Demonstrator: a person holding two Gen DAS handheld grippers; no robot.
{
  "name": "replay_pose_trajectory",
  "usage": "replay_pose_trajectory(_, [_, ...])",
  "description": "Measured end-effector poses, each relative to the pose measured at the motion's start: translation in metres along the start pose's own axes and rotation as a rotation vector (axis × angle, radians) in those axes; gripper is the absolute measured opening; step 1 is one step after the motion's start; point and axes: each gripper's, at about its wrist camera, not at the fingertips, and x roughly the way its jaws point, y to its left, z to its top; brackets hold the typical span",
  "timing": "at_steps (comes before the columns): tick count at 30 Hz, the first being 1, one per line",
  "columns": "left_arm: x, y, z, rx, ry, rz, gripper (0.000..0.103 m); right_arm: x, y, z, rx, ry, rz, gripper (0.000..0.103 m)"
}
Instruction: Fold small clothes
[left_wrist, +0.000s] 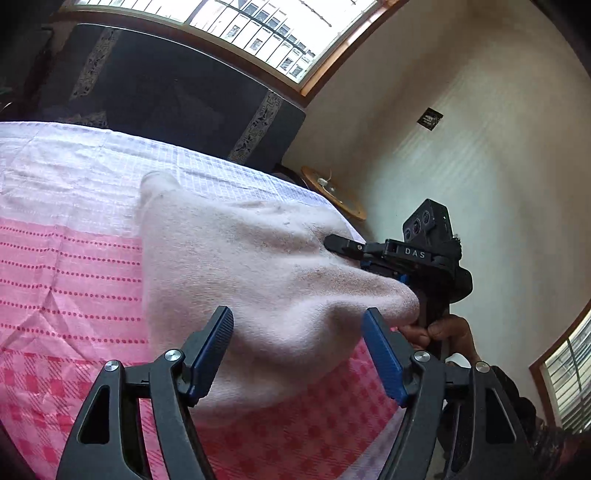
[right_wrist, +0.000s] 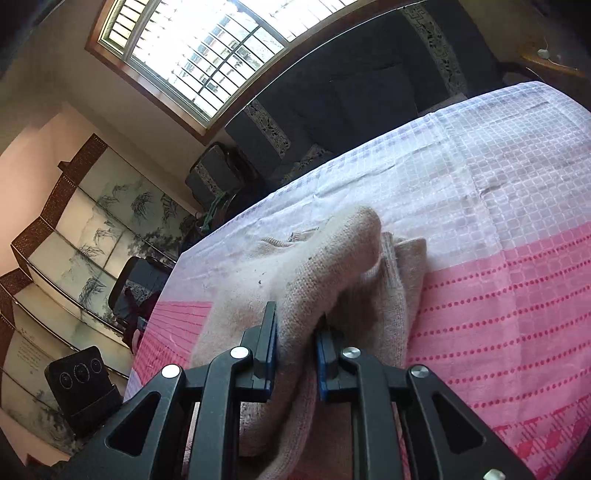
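Pink checked bedcover (left_wrist: 74, 295), window (right_wrist: 192, 55), left gripper (left_wrist: 297, 354) released, right gripper (right_wrist: 295, 347) grasping beige garment (right_wrist: 332, 258).

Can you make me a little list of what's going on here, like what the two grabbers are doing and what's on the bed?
cloth: a pale pink knitted garment, partly lifted off the cover
surface: pink and white checked bedspread
right gripper: shut on a fold of the garment
left gripper: open, the garment's edge between its fingers, not pinched
folding: not finished
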Motion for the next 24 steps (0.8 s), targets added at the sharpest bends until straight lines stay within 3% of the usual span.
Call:
replay_pose_trajectory(3, [0.011,0.026,-0.009,-0.068,0.066,0.034,0.074,0.020,-0.044,-0.008,0.122,0.086,-0.044,0.017])
replay_pose_trajectory(5, [0.015,0.033,-0.020,-0.055,0.091,0.056,0.074,0.008,-0.057,-0.018,0.189,0.022,0.025,0.018])
replay_pose_trajectory(7, [0.019,0.035,-0.028,-0.017,0.117,0.129,0.074,-0.017,-0.055,-0.027,0.194,-0.069,0.010,0.022])
replay_pose_trajectory(9, [0.023,0.041,-0.034,-0.040,0.153,0.105,0.074,-0.043,-0.040,-0.038,0.146,-0.118,0.016,0.022])
replay_pose_trajectory(15, [0.012,0.040,-0.038,-0.048,0.117,0.111,0.074,-0.063,-0.003,-0.076,0.052,0.007,-0.035,0.023])
replay_pose_trajectory(18, [0.004,0.027,-0.042,0.010,0.093,0.148,0.074,-0.055,-0.007,-0.083,0.085,0.032,0.043,0.023])
replay_pose_trajectory(21, [0.000,0.014,-0.042,0.049,0.076,0.165,0.074,-0.043,-0.016,-0.080,0.198,0.054,0.185,0.023])
replay_pose_trajectory(24, [-0.007,0.009,-0.036,0.045,0.052,0.127,0.074,-0.034,-0.020,-0.077,0.240,0.069,0.162,0.032])
